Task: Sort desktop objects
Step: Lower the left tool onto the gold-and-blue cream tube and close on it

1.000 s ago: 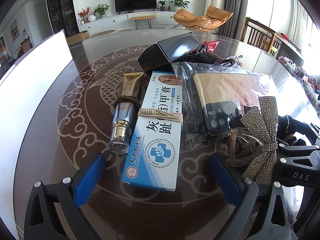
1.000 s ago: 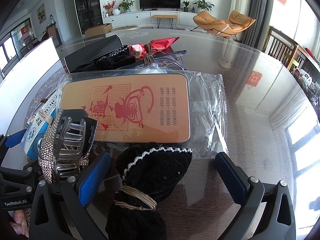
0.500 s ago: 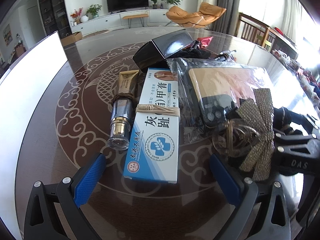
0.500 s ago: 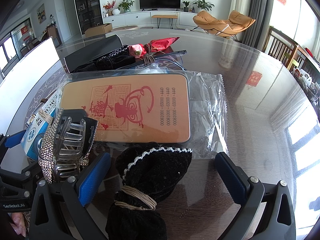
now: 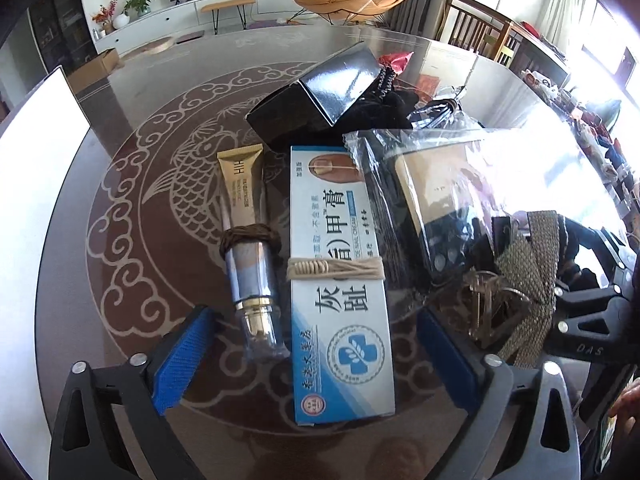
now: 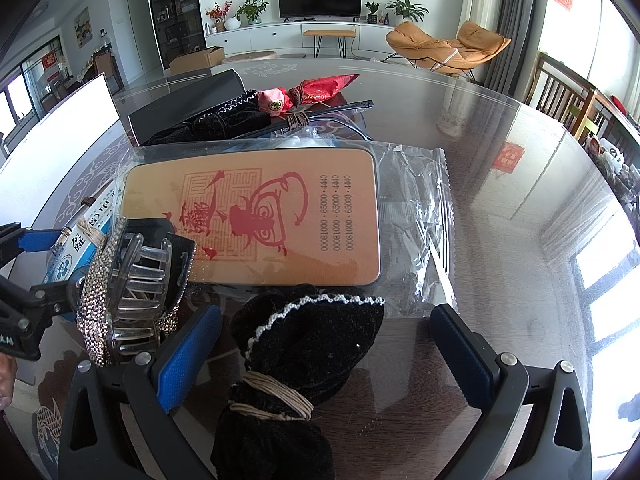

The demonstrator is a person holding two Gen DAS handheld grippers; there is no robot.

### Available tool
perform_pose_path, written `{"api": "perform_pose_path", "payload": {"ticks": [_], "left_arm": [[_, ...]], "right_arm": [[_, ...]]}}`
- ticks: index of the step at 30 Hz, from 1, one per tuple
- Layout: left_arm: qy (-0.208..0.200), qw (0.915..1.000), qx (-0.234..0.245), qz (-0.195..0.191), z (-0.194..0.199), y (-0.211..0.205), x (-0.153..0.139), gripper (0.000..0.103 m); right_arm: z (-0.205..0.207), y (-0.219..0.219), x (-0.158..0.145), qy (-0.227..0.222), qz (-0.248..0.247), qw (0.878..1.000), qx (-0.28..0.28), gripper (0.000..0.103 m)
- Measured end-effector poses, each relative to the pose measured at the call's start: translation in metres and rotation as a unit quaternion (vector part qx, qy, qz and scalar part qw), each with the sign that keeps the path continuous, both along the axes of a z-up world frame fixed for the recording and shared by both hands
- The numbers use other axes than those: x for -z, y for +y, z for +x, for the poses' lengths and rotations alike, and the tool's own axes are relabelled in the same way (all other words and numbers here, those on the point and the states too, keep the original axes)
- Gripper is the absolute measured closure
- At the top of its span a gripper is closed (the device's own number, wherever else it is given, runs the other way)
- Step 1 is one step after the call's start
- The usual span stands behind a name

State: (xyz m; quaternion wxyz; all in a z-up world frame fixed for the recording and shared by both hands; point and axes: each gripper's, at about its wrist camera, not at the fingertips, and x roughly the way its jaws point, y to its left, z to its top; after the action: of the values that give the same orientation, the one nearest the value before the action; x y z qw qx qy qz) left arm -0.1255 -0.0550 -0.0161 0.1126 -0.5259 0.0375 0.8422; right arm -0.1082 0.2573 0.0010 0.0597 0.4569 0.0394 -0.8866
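We've got the table, bare glass far side & left. Bagged pad mid-table, tan w/ red print. Blue-white box, cord round it, sits between our left gripper fingers, closing, not touching yet. Right gripper spread wide round black pouch.

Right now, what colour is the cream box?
Blue and white cream box, clearest in the left wrist view.

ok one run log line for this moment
left gripper: jaws closing around cream box, no contact | right gripper: open over black pouch | table
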Motion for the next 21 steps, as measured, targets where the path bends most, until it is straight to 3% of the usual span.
{"api": "perform_pose_path", "payload": {"ticks": [6, 12, 18, 21], "left_arm": [[0.006, 0.9998, -0.004, 0.020, 0.017, -0.018, -0.010, 0.041], [0.000, 0.9988, 0.027, 0.040, 0.047, -0.039, -0.007, 0.041], [0.001, 0.9975, 0.032, 0.062, 0.037, -0.032, -0.008, 0.041], [0.006, 0.9967, 0.012, 0.080, 0.029, -0.042, -0.016, 0.042]], "right_arm": [[0.000, 0.000, 0.000, 0.000, 0.000, 1.000, 0.000, 0.000], [0.000, 0.000, 0.000, 0.000, 0.000, 1.000, 0.000, 0.000], [0.001, 0.000, 0.000, 0.000, 0.000, 1.000, 0.000, 0.000], [0.000, 0.000, 0.000, 0.000, 0.000, 1.000, 0.000, 0.000]]}}
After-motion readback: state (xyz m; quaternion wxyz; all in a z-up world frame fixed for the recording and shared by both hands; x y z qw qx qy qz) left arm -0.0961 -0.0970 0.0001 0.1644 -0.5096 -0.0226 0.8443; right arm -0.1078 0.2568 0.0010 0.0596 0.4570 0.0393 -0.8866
